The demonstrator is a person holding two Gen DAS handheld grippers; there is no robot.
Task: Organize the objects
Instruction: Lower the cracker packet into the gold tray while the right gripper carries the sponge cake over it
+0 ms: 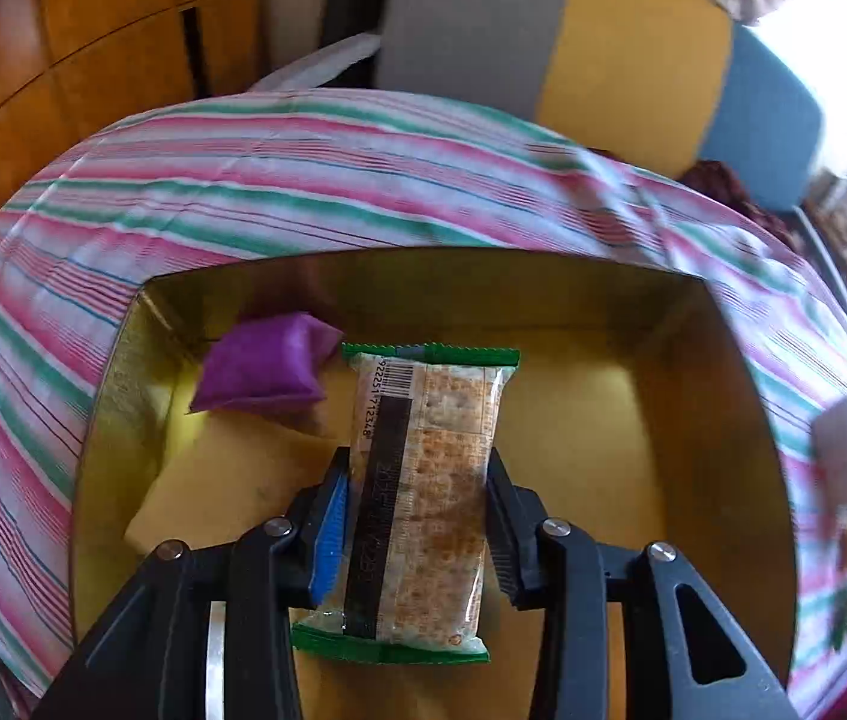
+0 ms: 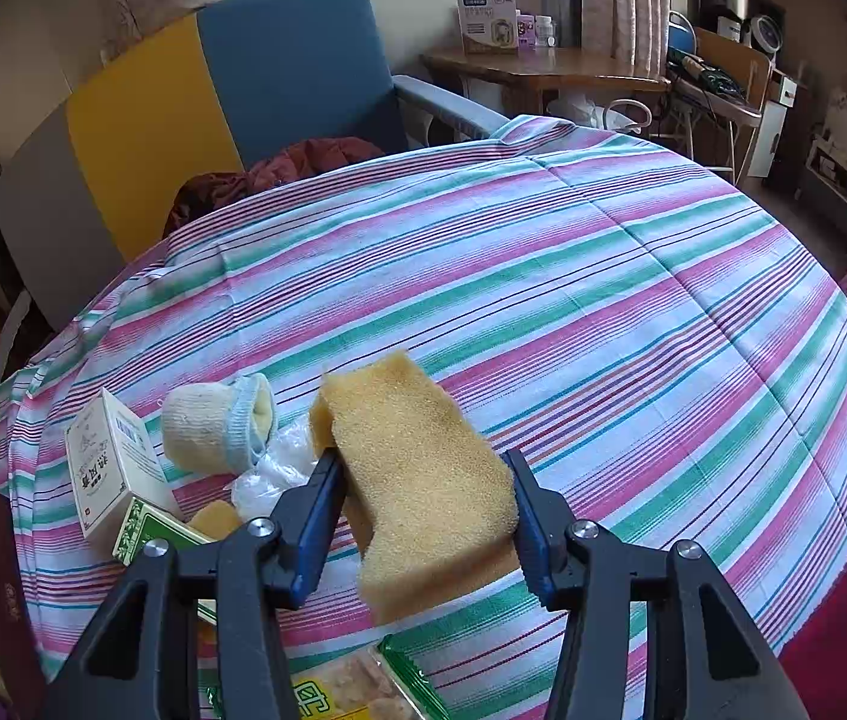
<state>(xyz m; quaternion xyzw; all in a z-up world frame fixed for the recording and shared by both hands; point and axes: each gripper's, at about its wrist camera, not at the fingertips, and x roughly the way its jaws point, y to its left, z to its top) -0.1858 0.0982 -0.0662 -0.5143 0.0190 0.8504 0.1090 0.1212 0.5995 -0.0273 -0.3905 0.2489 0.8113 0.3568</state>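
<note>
In the left wrist view my left gripper [image 1: 417, 462] is shut on a clear, green-edged cracker packet [image 1: 429, 480], held lengthwise over the open gold box [image 1: 423, 282]. Inside the box a purple pouch [image 1: 267, 366] lies at the back left, and a yellow sponge [image 1: 225, 486] at the front left. In the right wrist view my right gripper [image 2: 420, 459] is shut on a yellow sponge [image 2: 423, 480], lifted a little off the striped cloth [image 2: 603, 300].
Left of the right gripper lie a rolled sock [image 2: 216, 426], a white carton [image 2: 111, 468], a green carton [image 2: 144, 531] and crumpled plastic [image 2: 273, 474]. Another snack packet [image 2: 351, 690] lies at the near edge. A blue and yellow chair [image 2: 243, 78] stands behind the table.
</note>
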